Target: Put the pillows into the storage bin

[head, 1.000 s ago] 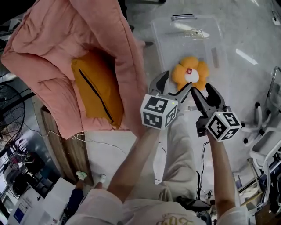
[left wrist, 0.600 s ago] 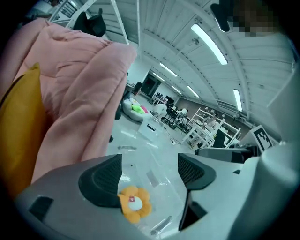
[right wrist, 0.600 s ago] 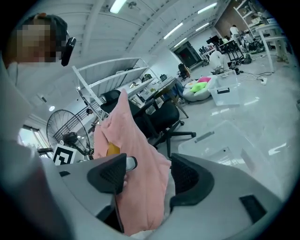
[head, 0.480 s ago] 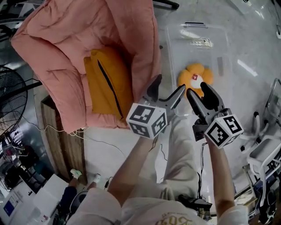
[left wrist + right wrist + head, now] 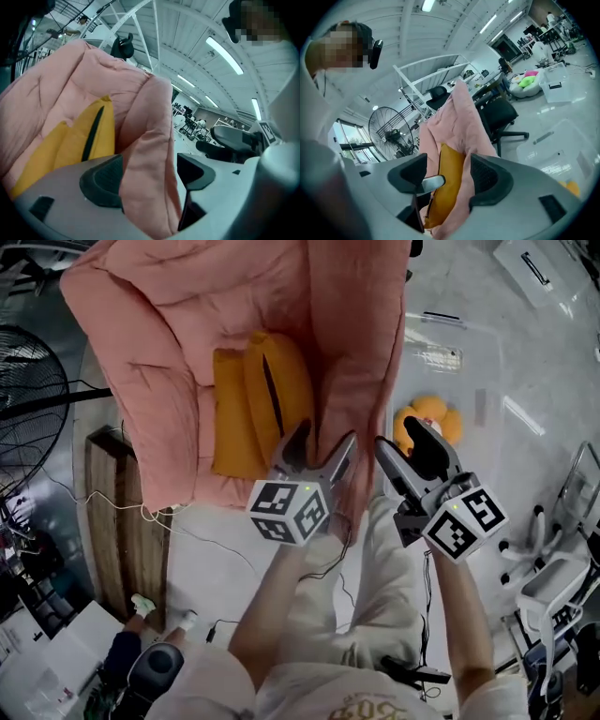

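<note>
A yellow pillow [image 5: 248,399] [image 5: 70,140] [image 5: 447,197] with a dark zip stands on edge in the seat of a pink padded lounge cushion [image 5: 187,315] [image 5: 93,75] [image 5: 459,117]. My left gripper [image 5: 323,439] [image 5: 150,173] is open, and the cushion's right arm lies between its jaws with a gap at the right pad. To its right, my right gripper [image 5: 401,435] [image 5: 447,176] is open with nothing between its jaws and points at the cushion. An orange flower pillow [image 5: 436,418] [image 5: 572,187] lies in the clear storage bin [image 5: 459,352] [image 5: 562,140] on the floor.
A standing fan [image 5: 28,381] [image 5: 391,129] is at the left. A wooden platform [image 5: 122,512] sits under the pink cushion, with cables beside it. A black office chair [image 5: 501,112] stands behind the cushion. A second clear box [image 5: 534,268] [image 5: 555,86] lies farther off.
Both grippers have moved left, away from the bin and its flower pillow, towards the pink cushion. The left gripper's jaws now straddle the cushion's right arm. The cushion has come closer in the head view.
</note>
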`<state>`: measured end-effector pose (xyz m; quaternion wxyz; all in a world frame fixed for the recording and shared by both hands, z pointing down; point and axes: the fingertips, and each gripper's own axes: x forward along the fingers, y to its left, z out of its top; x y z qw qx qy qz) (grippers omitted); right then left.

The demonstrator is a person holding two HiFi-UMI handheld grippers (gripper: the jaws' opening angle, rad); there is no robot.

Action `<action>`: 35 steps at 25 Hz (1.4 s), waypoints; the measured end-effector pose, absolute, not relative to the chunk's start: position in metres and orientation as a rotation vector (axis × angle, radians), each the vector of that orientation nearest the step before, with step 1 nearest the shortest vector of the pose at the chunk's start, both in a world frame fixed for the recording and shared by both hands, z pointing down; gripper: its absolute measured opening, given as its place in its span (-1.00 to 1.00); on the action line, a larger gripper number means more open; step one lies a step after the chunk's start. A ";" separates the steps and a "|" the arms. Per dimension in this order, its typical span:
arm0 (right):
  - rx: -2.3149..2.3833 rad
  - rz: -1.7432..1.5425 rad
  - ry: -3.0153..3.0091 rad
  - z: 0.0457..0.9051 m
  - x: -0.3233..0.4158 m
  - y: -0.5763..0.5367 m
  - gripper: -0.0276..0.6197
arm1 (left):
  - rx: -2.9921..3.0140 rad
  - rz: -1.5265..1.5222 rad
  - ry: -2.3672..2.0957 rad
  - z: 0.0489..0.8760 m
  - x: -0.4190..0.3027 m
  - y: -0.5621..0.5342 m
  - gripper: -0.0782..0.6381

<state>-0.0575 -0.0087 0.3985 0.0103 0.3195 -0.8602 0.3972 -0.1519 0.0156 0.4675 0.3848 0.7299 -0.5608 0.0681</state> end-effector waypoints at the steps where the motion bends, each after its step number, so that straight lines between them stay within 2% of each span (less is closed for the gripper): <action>1: 0.973 1.237 -2.684 0.399 -0.069 -0.006 0.02 | 1.855 0.204 -1.451 0.469 -0.165 0.021 0.25; 10: 0.830 1.197 -2.629 0.422 -0.172 0.012 0.06 | 1.797 0.434 -1.526 0.499 -0.258 0.073 0.28; 23: 0.869 1.077 -2.407 0.484 -0.234 0.002 0.15 | 1.741 0.508 -1.377 0.561 -0.257 0.120 0.41; 29: 0.891 1.069 -2.341 0.511 -0.253 -0.003 0.32 | 1.727 0.505 -1.332 0.575 -0.259 0.120 0.47; 35: 0.926 1.029 -2.300 0.534 -0.261 -0.010 0.37 | 1.737 0.438 -1.277 0.575 -0.257 0.117 0.53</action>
